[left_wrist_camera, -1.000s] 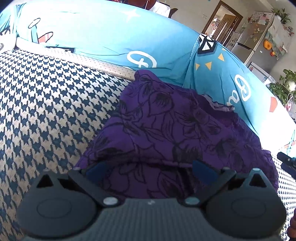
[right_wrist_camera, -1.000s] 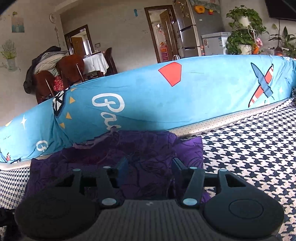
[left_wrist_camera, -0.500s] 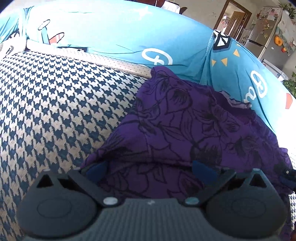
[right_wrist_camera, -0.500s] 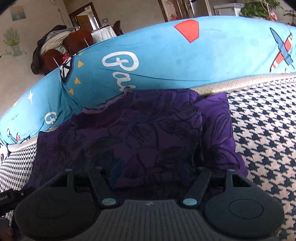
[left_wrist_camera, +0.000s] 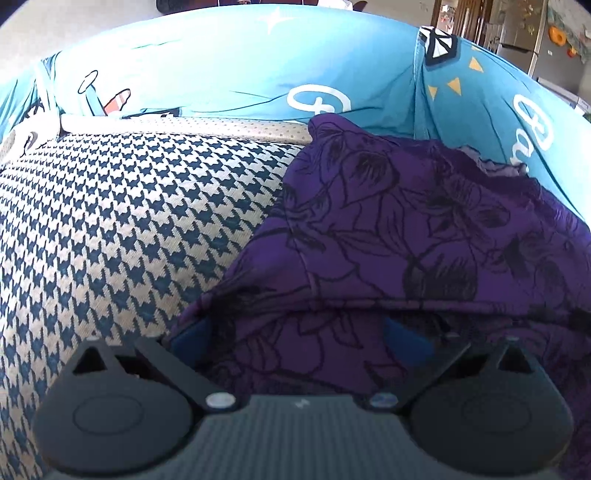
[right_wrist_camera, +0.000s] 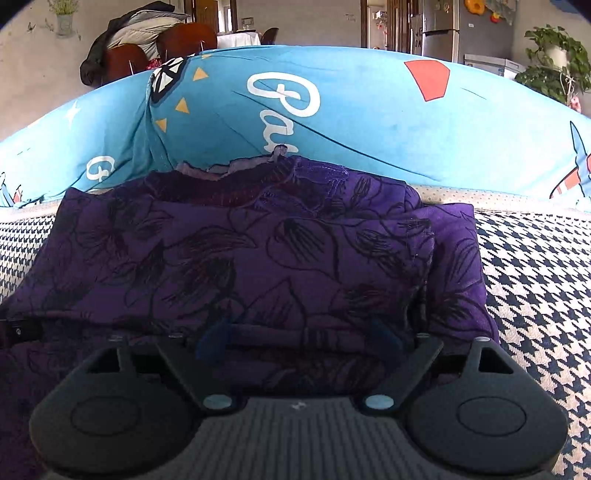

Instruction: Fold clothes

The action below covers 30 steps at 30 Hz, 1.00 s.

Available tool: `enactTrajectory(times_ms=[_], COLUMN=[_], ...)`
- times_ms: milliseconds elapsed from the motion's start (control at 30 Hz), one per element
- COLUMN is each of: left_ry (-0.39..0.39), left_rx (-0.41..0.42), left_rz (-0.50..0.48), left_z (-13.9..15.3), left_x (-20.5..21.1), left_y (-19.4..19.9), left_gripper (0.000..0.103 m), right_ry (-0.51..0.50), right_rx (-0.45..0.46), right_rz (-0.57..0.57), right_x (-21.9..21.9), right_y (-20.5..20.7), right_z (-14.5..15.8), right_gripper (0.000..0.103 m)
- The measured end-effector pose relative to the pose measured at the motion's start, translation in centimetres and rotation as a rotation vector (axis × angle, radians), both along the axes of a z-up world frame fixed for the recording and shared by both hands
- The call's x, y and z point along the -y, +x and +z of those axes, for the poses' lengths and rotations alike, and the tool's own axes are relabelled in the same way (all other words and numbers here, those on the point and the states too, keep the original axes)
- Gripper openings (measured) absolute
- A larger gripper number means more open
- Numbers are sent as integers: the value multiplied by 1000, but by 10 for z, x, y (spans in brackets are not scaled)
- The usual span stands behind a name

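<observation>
Closest in, both hand-held grippers sit at the near edge of the purple floral garment [right_wrist_camera: 295, 258], which is lying folded over on the houndstooth sofa seat [left_wrist_camera: 129, 221] with its far edge up against the blue printed backrest cover [right_wrist_camera: 369, 129].

My read is that this is the let-go right after a fold, so the trick is to back out straight and low without dragging the top layer along. I'd pull both sides away evenly, or the near hem skews and the neat edge is gone. Then a quick pat or smooth if a ridge stays along that front fold.

The right hand-held gripper [right_wrist_camera: 299, 339] has just been opening. Its jaws now stand wide apart, with cloth lying between the blue pads but not pinched as far as I can see. The left hand-held gripper [left_wrist_camera: 295, 332] is also spread wide, its left pad right at the garment's corner, next to bare seat. The fold edge drapes just ahead of its tips, and nothing looks clamped there either.

Further out from the right one, the garment's side layer sticks out a bit past the top layer, so it isn't perfectly square. Beyond the backrest there's a fridge [right_wrist_camera: 439, 33] and a potted plant [right_wrist_camera: 557, 59].
</observation>
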<state>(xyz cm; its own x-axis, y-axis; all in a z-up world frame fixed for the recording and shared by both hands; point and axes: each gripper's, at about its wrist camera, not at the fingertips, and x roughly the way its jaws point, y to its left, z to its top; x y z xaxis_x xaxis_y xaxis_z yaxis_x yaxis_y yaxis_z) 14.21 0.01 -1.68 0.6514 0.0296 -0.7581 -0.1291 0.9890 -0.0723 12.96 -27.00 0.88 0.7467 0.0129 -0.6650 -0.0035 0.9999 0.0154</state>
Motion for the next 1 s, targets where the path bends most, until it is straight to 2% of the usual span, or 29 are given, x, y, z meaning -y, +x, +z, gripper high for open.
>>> enactTrajectory(times_ms=[67,233,500,733,867,1000], left_ry=[16,32,8,38,58,67], left_rx=[-4,-14,-17,-39,-33,-46], left_rz=[-5,-6,-11,-59,-92,-114], left_z=[0,0,7,9,8,4], left_x=[3,7,11,28,39,48], left_y=[0,-1,-10,-27,-40,-50], left_gripper=[103,103,103,103,103,103], right_ry=[2,22,37,160,140,62], right_rx=[-3,-46,-86,-133,-141,-159], right_rz=[-7,-3,-27,-100,-154,-172], right_x=[0,-4,-6,8,12,7], right_y=[0,-2,-19,-44,-57,-62], right_z=[0,4,12,11,8,1], right_gripper=[87,103,103,103,103,103])
